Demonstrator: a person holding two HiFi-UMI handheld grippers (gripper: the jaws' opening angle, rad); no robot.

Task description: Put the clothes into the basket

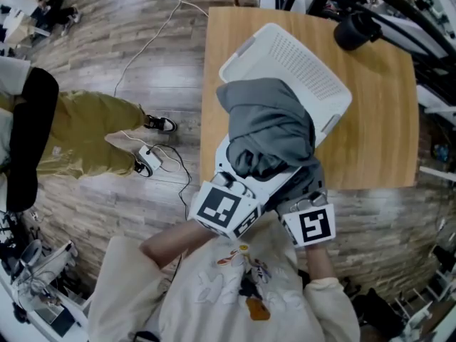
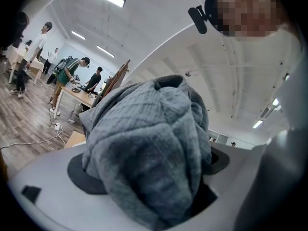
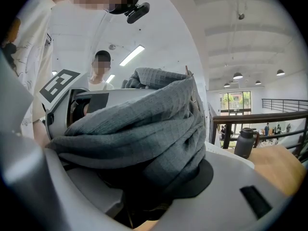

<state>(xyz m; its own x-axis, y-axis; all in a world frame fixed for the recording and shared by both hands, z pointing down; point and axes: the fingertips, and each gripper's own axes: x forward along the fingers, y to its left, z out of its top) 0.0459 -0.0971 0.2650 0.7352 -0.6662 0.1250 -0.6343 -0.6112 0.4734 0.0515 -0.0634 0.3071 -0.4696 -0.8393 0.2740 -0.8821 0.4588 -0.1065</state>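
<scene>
Your hands sit side by side near your chest, with the left gripper (image 1: 235,185) and right gripper (image 1: 301,197) aimed forward, nearly level. Both seem clamped on the bunched grey garment (image 1: 271,130), which is held over the table's (image 1: 377,120) near edge and overlaps the white basket's (image 1: 299,63) near rim.

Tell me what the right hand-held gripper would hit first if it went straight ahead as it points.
Beyond the grey garment gripped in the right hand-held gripper, probably the white basket on the table; depth is unclear.
</scene>
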